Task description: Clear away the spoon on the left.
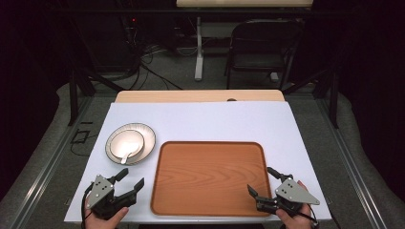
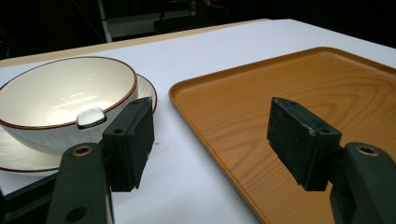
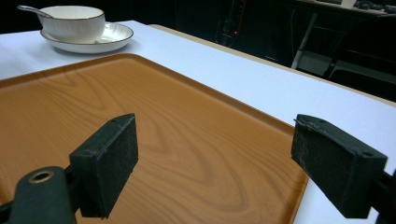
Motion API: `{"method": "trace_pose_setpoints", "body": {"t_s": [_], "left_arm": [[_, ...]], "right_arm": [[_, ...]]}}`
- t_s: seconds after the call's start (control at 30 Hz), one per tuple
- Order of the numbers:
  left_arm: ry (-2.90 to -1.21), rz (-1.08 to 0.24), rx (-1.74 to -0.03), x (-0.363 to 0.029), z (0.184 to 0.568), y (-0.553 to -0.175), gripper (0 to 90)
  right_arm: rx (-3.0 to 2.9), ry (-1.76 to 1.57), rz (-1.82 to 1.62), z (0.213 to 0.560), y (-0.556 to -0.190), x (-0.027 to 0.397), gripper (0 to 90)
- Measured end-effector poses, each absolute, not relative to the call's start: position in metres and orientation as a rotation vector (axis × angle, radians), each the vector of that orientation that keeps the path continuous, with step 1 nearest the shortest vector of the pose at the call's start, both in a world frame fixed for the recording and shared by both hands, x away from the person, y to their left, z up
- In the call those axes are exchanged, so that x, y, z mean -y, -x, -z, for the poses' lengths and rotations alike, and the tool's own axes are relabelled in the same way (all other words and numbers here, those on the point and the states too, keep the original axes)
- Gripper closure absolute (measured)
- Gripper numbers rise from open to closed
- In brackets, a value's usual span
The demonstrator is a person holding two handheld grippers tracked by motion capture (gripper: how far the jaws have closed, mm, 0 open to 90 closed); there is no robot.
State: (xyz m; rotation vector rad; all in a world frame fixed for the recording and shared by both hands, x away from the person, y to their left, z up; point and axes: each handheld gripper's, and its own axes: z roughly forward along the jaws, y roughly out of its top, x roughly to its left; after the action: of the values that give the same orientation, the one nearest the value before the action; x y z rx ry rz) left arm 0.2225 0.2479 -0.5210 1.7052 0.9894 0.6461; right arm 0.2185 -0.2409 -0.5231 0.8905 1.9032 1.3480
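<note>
A brown wooden tray [image 1: 210, 177] lies empty at the table's front centre. To its left a white bowl [image 1: 125, 143] with a dark rim sits on a white plate [image 1: 147, 136], and a spoon [image 1: 125, 156] rests in the bowl. My left gripper [image 1: 130, 179] is open near the front left corner, just below the plate and left of the tray. My right gripper [image 1: 263, 182] is open over the tray's front right corner. The left gripper view has the bowl [image 2: 65, 100], the spoon's handle end [image 2: 91, 117] and the tray [image 2: 299, 88] ahead of wide-apart jaws. The right gripper view looks across the tray [image 3: 140, 121] to the bowl [image 3: 77, 21].
A white sheet [image 1: 200, 119] covers the table, with a wooden strip [image 1: 200, 96] along the far edge. Beyond the table stand a dark folding chair [image 1: 262, 45] and a white table leg [image 1: 198, 47]. Cables lie on the grey floor.
</note>
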Motion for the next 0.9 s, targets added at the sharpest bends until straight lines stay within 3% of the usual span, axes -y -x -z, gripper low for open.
{"method": "trace_pose_setpoints", "body": {"t_s": [0.47,0.73,0.9], "left_arm": [[-1.587,-0.594,-1.145,-0.264,0.52,-0.232,31.5],[-1.586,-0.719,-1.209,-0.274,0.511,-0.238,32.2],[-1.605,-0.723,-1.254,-0.274,0.503,-0.248,38.4]], "right_arm": [[-1.883,-0.914,-1.396,0.521,-0.218,0.243,14.2],[-1.884,-0.917,-1.397,0.52,-0.215,0.243,14.2],[-1.881,-0.909,-1.397,0.519,-0.214,0.244,14.2]]}}
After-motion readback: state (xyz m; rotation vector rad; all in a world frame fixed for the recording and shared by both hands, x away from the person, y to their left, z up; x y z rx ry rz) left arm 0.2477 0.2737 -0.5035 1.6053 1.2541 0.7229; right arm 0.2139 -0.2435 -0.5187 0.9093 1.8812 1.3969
